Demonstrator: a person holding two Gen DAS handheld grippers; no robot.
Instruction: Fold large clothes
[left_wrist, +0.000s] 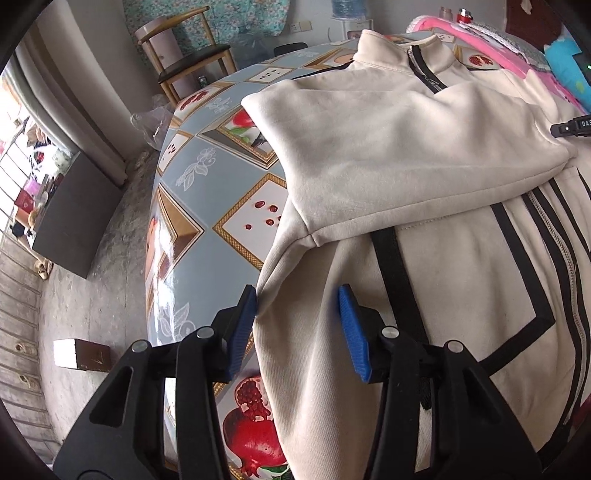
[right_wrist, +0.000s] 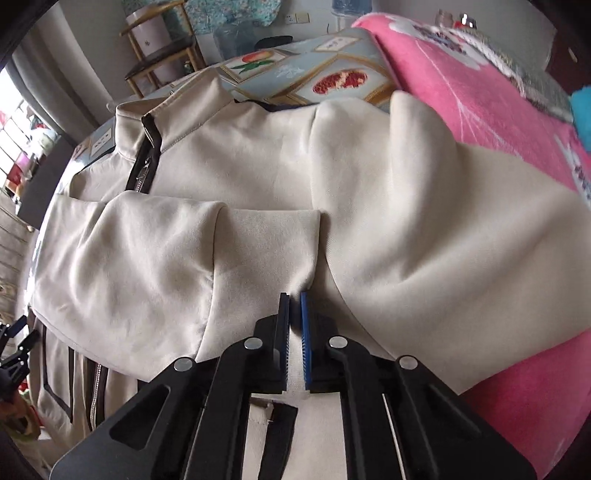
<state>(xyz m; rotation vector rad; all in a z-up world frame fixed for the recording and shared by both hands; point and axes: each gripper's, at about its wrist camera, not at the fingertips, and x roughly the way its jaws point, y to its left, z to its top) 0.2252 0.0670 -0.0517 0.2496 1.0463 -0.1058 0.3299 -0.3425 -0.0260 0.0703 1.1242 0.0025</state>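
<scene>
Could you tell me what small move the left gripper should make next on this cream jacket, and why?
Probably close the left gripper on the jacket's side edge. Its blue pads stand apart, with that edge lying between them near the table rim. One sleeve already lies folded across the chest, and the right gripper looks shut at a fold of the cloth, so gripping here would ready the next fold.

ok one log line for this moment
task: fold jacket | left claw: open at jacket's side edge | right claw: shut on sleeve cuff | surface: table
</scene>
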